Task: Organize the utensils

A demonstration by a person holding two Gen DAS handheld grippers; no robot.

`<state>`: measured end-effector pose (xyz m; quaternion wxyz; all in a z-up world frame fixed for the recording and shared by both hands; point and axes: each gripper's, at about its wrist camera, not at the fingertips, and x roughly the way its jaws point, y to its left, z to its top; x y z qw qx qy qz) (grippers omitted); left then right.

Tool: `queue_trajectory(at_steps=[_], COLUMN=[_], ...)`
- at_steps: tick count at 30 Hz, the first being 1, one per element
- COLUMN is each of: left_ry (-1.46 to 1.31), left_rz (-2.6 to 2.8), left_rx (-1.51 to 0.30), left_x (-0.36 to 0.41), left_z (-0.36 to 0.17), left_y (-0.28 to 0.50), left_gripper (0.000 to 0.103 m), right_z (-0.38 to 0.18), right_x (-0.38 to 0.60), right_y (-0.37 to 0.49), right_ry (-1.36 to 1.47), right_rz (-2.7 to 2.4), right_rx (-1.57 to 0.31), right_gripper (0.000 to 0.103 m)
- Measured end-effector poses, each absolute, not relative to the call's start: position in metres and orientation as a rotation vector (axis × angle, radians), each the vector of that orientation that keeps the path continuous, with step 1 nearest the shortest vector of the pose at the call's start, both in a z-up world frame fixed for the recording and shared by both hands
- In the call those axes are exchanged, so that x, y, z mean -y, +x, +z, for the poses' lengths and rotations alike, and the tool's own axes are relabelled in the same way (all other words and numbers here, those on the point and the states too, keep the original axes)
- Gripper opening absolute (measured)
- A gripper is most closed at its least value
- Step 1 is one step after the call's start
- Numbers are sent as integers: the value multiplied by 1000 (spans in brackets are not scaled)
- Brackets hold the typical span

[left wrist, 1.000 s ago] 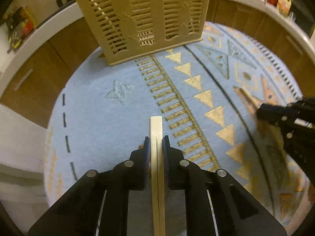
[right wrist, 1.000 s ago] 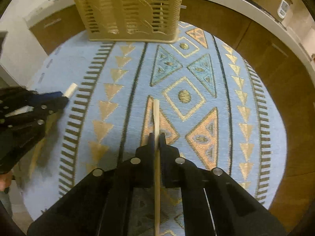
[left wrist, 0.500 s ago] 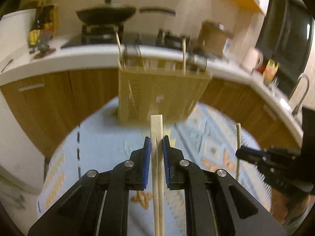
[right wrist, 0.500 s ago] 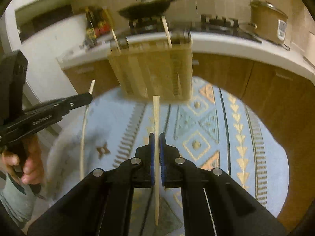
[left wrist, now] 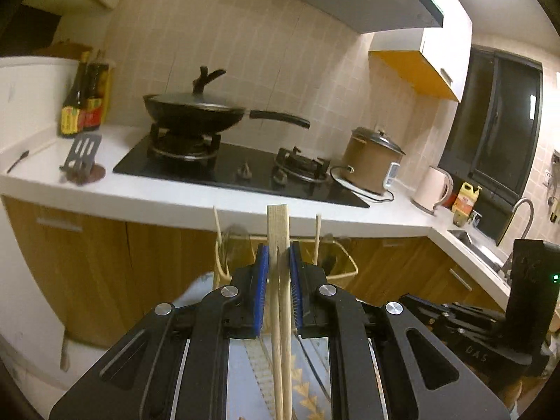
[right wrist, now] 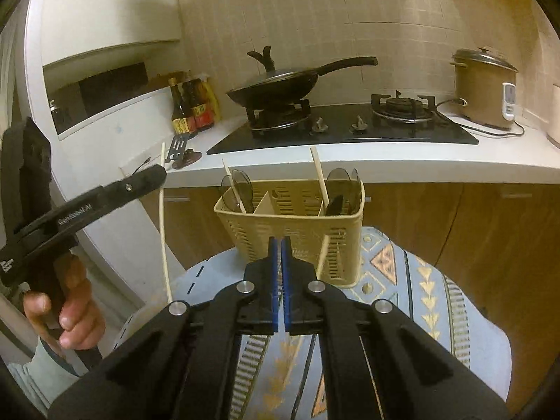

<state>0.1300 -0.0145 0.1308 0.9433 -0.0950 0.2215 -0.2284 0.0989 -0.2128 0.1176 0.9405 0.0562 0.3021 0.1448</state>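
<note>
- left gripper [left wrist: 278, 255]: jaws narrow, blue pads pressed on a pair of chopsticks [left wrist: 278, 224], square tops sticking out beyond the pads.
- from the right wrist view: same pair hanging straight down, off the table's left edge, with a hand [right wrist: 66, 311] on the handle.
- right gripper [right wrist: 278, 245]: jaws closed, pads almost touching; cannot tell if anything is pinched.
- basket [right wrist: 290, 234]: beige, slotted, upright at the far edge of the round table [right wrist: 402, 280].
- in the basket: dark spoons [right wrist: 241, 185] and one chopstick each in the left and right compartments.
</note>
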Motion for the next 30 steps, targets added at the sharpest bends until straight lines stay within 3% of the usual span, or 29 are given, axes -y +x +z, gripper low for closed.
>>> queue_trajectory(at_steps=[6,11,13,15,16,18,20,24,27,29,30], left_ry=[-191,-199,-192,-190,-191,-194,-198,-199,-197,-196,-195], left_rz=[-459,-476,-482,-485,-484,-487,-486,-491,-497,-503,-505], left_rx=[-476,-530,-534,-540,-546,-554,-557,-567,-572,-576,-577], left_x=[4,-2,-3,-4,-6,-9,-12,-17,-17,-16,-16], left_z=[120,101,97,95,94,91,89,85,81,79,78], left_y=[133,136,134,134,134,135,136,136,136,137,137], left_gripper=[10,11,11,11,11,11,11,11,10,10,10], right_z=[75,22,4,-9,-15,-25,-30,-37,-45,-47,-48], right_x=[227,243,243,234,228,218,212,200,194,188,182], right_y=[123,143,152,161,166,176,185,198,204,203,202], right_ry=[168,245,274,261,251,217,201,138,118,83,49], right_rz=[289,237,235,246,240,205,193,154,127,106,100], right_rx=[-841,-1061,-1129,-1185,-1210,-1256,-1282,-1321,-1346,-1334,-1331], right_gripper=[4,16,26,52,53,52,34,24,22,17,8])
